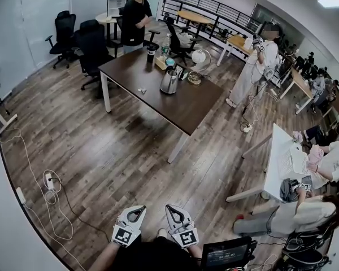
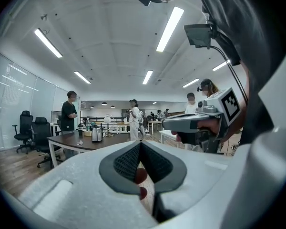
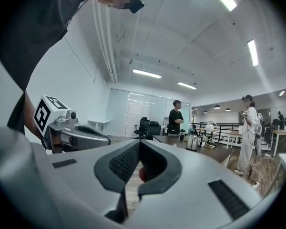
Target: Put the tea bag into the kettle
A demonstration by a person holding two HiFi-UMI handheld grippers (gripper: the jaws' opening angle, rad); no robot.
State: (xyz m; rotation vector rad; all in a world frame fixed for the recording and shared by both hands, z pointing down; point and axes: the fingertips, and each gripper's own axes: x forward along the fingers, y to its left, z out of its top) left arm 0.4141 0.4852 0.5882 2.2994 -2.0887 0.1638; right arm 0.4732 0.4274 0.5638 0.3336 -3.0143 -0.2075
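At the bottom centre of the head view, the left gripper [image 1: 139, 209] and right gripper [image 1: 170, 208] are smooth grey shells tapering to points. Each has its ribbed black pads pressed together at the tips, with nothing between them. Far off in the upper middle stands a dark brown rectangular table [image 1: 186, 109] on white legs. On it, a shiny, rounded metal kettle [image 1: 169, 81] stands near a small pale tea bag [image 1: 141, 90] lying flat to its left. The floor [image 1: 101, 157] is wood-grain planks.

Kettle [image 1: 169, 81] shiny metal; table [image 1: 195, 109] dark matt wood; floor [image 1: 101, 157] wood planks, slight sheen
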